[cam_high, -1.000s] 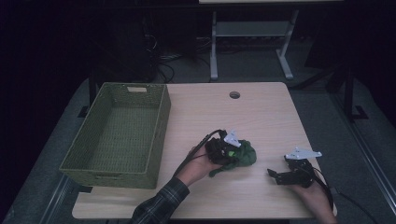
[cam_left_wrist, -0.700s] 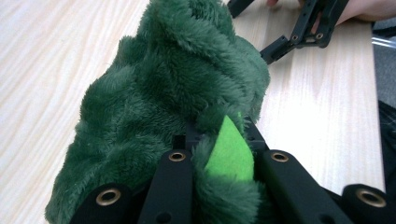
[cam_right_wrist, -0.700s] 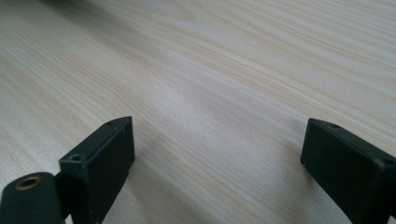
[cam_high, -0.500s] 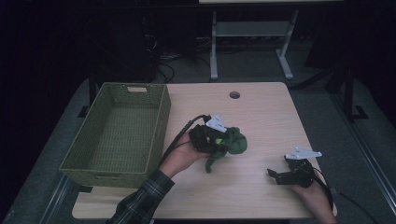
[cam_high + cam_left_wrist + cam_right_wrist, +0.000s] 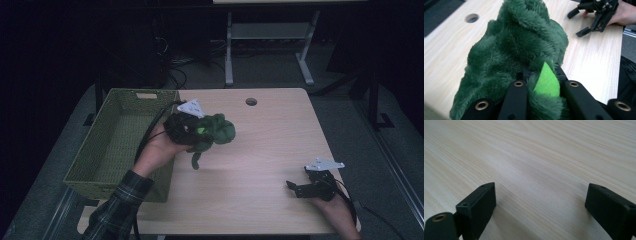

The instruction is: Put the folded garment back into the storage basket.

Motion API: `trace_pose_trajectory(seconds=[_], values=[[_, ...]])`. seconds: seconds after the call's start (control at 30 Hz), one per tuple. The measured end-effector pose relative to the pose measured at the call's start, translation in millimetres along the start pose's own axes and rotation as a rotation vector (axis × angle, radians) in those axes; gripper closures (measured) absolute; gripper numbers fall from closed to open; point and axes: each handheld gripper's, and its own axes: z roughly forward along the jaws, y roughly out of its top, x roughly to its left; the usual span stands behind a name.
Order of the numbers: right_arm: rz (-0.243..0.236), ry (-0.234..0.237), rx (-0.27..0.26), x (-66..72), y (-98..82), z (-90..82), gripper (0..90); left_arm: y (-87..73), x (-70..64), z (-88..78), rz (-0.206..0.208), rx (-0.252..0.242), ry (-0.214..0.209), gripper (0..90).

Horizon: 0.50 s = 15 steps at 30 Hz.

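Left gripper point(image 5: 192, 131) clamped on a green plush toy point(image 5: 212, 131), lifted clear at centre-left of the high view, just beside the green woven basket point(image 5: 100, 150). Right gripper point(image 5: 295, 187) spread wide and empty on the light wood table point(image 5: 270, 135), lower right. No readable writing anywhere.

Left gripper point(image 5: 192, 131) raised, fingers clamped; right gripper point(image 5: 300, 189) low, fingers spread wide.

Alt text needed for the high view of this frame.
The left claw holds a fluffy green plush toy in the air beside a green woven rectangular basket at the left of a pale wooden table. The right claw rests open on the table near its front right corner.
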Motion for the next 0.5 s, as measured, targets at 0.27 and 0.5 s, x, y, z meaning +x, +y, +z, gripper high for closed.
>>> trace_pose_trajectory(seconds=[0.27,0.5], values=[[0.002,-0.002,0.000,0.0,0.0,0.0,9.5,-12.8,18.1,-41.3,-0.048,0.001,0.054,79.3],[0.003,-0.003,0.000,-0.1,0.0,0.0,9.5,-25.3,30.1,-70.8,-0.085,-0.002,0.105,79.2]])
